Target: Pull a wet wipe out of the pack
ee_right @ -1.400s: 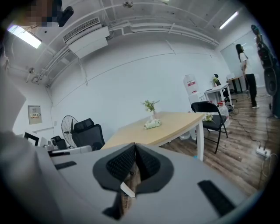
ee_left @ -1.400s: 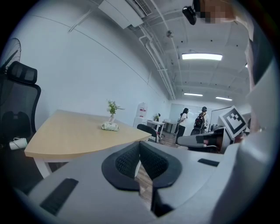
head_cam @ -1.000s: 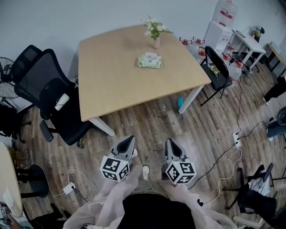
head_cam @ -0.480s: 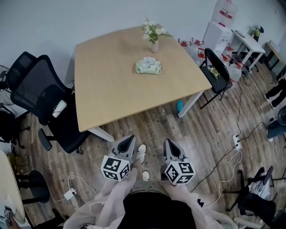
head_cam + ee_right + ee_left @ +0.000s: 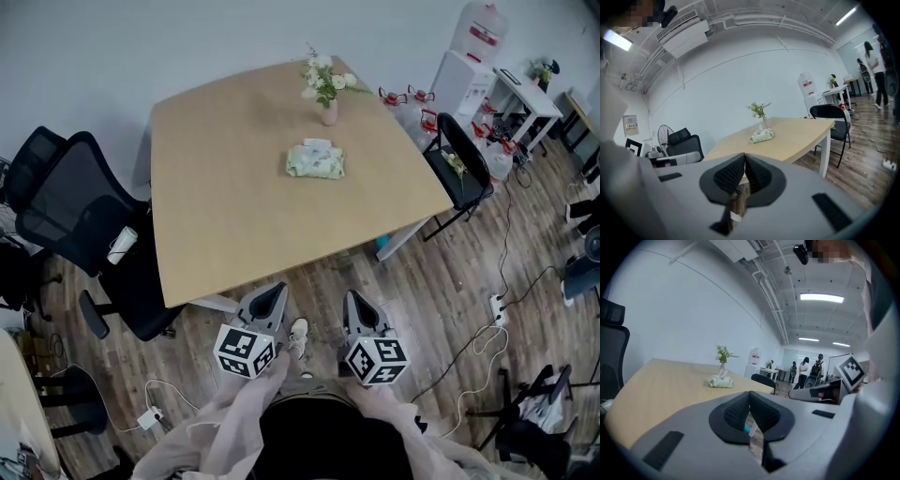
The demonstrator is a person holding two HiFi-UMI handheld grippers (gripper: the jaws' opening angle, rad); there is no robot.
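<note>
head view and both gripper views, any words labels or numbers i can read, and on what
Nothing here is legible.
wet wipe pack: print too small to read.
water dispenser: red labels, too small to read.
wall notice: blurred.
left gripper and right gripper cubes: black-and-white square markers, no letters.

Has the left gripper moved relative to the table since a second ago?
Yes. The left gripper has come toward the table: the gap between it and the table's near edge has almost closed.

Head view steeply overhead; gripper views low, table [image 5: 225,187] shared.
</note>
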